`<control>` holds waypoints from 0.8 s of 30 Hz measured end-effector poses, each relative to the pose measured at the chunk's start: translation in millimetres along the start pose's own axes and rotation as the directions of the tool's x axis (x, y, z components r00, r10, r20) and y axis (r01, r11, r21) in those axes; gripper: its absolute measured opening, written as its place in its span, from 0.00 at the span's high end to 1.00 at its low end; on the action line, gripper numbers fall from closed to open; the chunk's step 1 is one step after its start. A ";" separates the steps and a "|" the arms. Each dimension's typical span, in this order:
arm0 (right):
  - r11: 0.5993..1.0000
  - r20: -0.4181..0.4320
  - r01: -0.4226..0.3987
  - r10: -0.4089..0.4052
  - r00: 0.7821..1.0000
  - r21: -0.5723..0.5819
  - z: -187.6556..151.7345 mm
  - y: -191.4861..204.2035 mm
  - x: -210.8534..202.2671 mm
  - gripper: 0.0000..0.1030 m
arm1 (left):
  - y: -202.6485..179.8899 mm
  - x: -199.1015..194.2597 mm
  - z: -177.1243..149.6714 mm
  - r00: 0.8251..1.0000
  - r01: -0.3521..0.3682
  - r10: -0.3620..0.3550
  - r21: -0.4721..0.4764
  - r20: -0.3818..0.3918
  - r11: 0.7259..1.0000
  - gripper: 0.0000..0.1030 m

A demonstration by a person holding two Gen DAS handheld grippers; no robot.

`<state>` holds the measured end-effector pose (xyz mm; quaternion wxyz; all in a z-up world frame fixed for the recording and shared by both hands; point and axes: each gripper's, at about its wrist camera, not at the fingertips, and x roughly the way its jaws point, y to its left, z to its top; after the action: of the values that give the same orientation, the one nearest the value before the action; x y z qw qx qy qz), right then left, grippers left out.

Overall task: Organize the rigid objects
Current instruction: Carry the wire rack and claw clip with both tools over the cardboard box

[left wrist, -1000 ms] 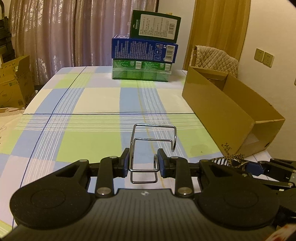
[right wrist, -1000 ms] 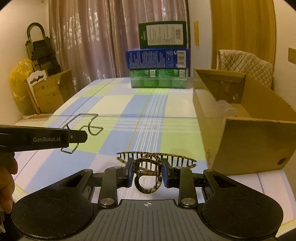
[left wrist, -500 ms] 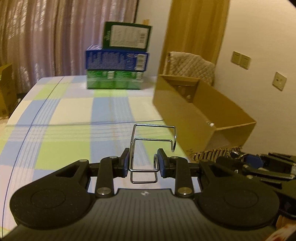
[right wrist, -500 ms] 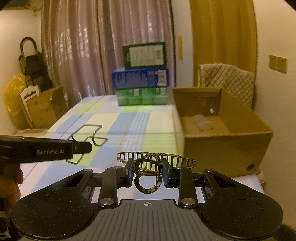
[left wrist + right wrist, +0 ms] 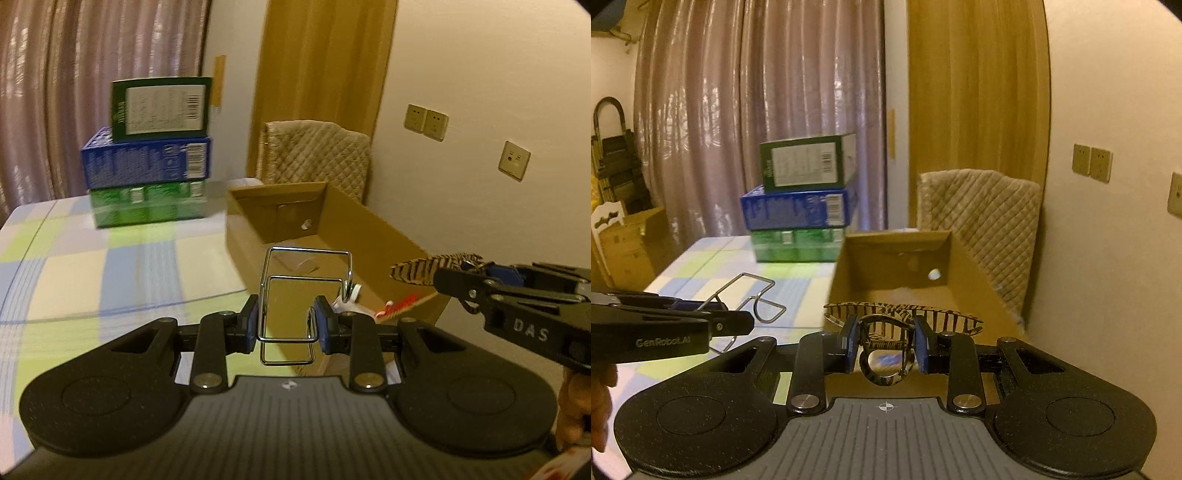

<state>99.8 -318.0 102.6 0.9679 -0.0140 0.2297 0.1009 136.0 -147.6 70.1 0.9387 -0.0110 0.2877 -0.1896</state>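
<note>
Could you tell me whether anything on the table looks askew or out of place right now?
The top green box stands on edge on the stack, set off toward its left, not flush with the blue box below. The cardboard box looks fine.

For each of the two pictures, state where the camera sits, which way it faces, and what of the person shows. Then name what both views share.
Left wrist: on the left gripper, facing the cardboard box; it holds a wire rack; fingers show bottom right.
Right wrist: on the right gripper, facing the box; it holds a hair claw; a hand shows at left.
Shared: box, stacked cartons, both grippers.
</note>
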 end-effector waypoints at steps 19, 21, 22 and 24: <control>0.999 -0.104 0.010 -0.014 0.995 -0.032 23.2 -67.1 101.8 0.74 | -27.9 130.9 45.0 0.992 0.025 -0.012 0.100 -0.128 0.995 0.75; 0.999 -0.113 0.012 -0.016 0.993 -0.034 22.5 -69.2 109.3 0.74 | -27.1 140.5 47.0 0.990 0.024 -0.009 0.103 -0.140 0.994 0.75; 0.999 -0.118 0.013 -0.017 0.993 -0.036 22.0 -70.0 112.6 0.74 | -26.5 144.9 47.8 0.989 0.024 -0.008 0.105 -0.145 0.994 0.75; 0.999 -0.125 0.012 -0.017 0.992 -0.037 21.2 -71.4 118.6 0.74 | -25.5 151.3 48.9 0.989 0.025 -0.009 0.106 -0.151 0.994 0.75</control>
<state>227.4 -363.9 67.1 0.9519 -0.0395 0.2881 0.0968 269.0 -230.4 33.1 0.9120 0.0512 0.3468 -0.2132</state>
